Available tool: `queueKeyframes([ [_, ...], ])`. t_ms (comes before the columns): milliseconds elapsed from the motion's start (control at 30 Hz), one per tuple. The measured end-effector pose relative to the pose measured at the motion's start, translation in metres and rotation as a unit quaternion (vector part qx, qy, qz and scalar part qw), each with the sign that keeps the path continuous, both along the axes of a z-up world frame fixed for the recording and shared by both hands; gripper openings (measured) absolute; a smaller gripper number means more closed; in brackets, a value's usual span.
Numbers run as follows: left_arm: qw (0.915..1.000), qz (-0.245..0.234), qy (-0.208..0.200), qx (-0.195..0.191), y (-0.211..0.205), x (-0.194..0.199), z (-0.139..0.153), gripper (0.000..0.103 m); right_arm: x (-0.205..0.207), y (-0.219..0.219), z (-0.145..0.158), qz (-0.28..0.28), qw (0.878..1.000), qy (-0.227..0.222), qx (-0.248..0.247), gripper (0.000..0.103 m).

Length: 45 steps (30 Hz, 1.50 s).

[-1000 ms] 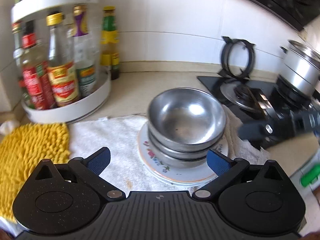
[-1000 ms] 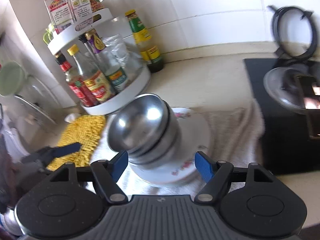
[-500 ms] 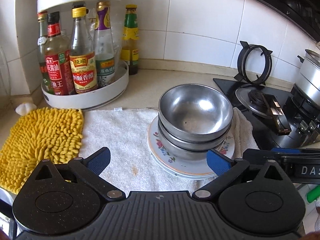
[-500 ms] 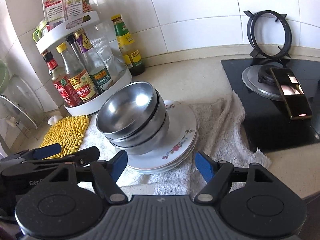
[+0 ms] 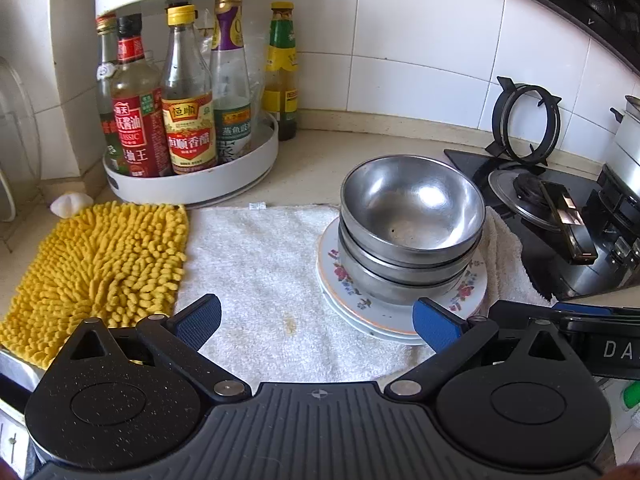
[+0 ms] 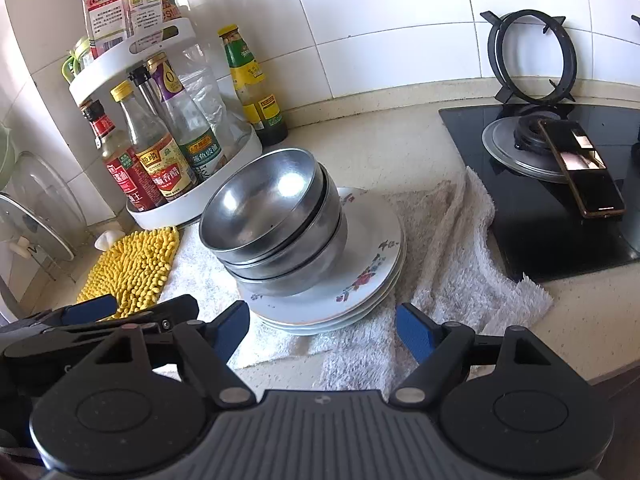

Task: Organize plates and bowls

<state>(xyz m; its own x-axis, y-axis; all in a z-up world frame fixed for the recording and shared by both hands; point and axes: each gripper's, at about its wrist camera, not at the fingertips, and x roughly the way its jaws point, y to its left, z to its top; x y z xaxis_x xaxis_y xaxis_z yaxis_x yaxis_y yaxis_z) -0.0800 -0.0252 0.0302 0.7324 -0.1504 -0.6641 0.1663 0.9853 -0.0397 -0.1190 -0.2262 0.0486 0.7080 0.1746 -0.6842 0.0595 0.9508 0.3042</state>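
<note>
A stack of steel bowls [image 5: 412,216] sits nested on a stack of floral plates [image 5: 472,284], and the plates rest on a white towel [image 5: 260,264] spread over the worktop [image 5: 320,152]. The bowls stand off-centre on the top plate, toward the spice rack [image 6: 160,208] side, leaving a broad crescent of plate bare on the stove [image 6: 560,216] side.

The left gripper [image 5: 316,326] hangs just short of the towel's near edge, its fingers spread wide with nothing between them — the right-hand blue pad [image 5: 434,326] lies just in front of the plates' rim. The right gripper [image 6: 322,332] faces the same stack from the stove side, its fingers also wide apart and empty.

A yellow chenille mat [image 5: 100,268] lies touching the towel's left edge. A phone [image 6: 580,172] leans on the burner [image 6: 516,148].
</note>
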Motion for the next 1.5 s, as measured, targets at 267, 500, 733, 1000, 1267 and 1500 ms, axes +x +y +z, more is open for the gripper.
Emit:
queueKeyframes([
  [267, 0.9999, 0.002, 0.005, 0.009, 0.006, -0.009, 0.001, 0.102, -0.007, 0.006, 0.000, 0.002, 1.000, 0.005, -0.002, 0.095],
  [500, 0.9991, 0.000, 0.034, 0.024, 0.005, -0.016, -0.006, 0.101, -0.014, 0.009, -0.008, 0.006, 0.999, 0.036, -0.007, 0.095],
  [733, 0.9985, -0.003, 0.045, 0.029, 0.005, -0.022, -0.009, 0.099, -0.020, 0.012, -0.011, 0.006, 0.999, 0.048, -0.012, 0.095],
  [1000, 0.9982, 0.000, 0.051, 0.031, 0.006, -0.027, -0.010, 0.099, -0.022, 0.015, -0.012, 0.008, 0.998, 0.055, -0.015, 0.095],
  [1267, 0.9977, -0.002, 0.057, 0.036, 0.005, -0.026, -0.011, 0.099, -0.024, 0.015, -0.012, 0.006, 0.998, 0.062, -0.019, 0.095],
  [1500, 0.9973, -0.006, 0.061, 0.039, 0.002, -0.025, -0.013, 0.098, -0.024, 0.012, -0.014, 0.003, 0.998, 0.066, -0.016, 0.095],
])
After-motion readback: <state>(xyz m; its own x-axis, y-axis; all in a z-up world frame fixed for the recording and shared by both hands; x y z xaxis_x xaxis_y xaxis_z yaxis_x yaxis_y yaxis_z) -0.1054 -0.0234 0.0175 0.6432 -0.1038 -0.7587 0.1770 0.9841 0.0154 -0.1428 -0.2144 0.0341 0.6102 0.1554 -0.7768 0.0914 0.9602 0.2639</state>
